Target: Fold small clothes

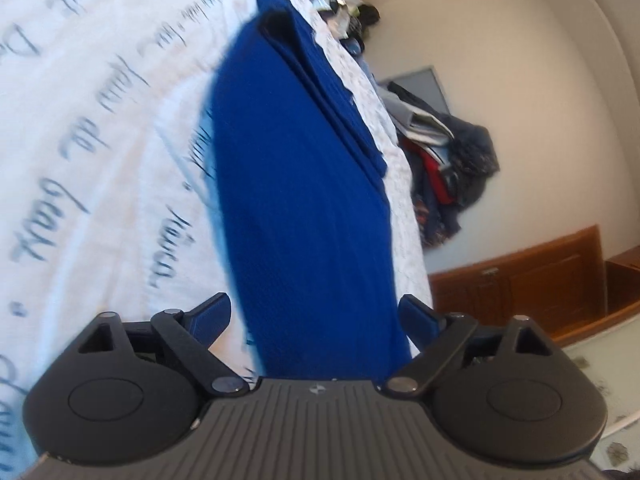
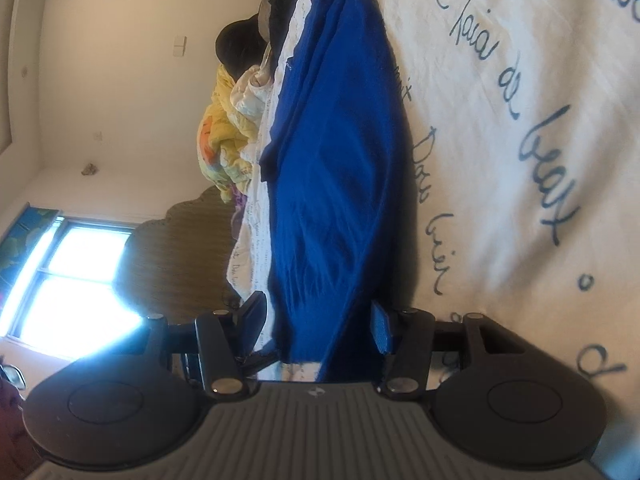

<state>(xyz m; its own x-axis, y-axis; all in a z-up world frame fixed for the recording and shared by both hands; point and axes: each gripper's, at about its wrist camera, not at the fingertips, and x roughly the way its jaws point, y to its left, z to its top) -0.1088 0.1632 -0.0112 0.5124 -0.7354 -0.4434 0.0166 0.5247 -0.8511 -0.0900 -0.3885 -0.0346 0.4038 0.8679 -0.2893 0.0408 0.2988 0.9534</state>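
A blue garment (image 1: 296, 184) lies partly folded on a white bedsheet printed with dark script (image 1: 80, 128). In the left wrist view my left gripper (image 1: 316, 314) is open, its fingers standing either side of the garment's near end. The garment's folded layers show at its far right edge (image 1: 344, 112). In the right wrist view the same blue garment (image 2: 336, 168) runs away from me. My right gripper (image 2: 318, 320) is open, with the cloth's near edge between its fingers, not pinched.
The bedsheet (image 2: 520, 120) fills the right of the right wrist view. A pile of dark and red clothes (image 1: 448, 168) sits by the wall beyond the bed edge, above a wooden cabinet (image 1: 528, 280). A yellow quilt (image 2: 224, 132), headboard (image 2: 184, 248) and bright window (image 2: 68, 280) lie left.
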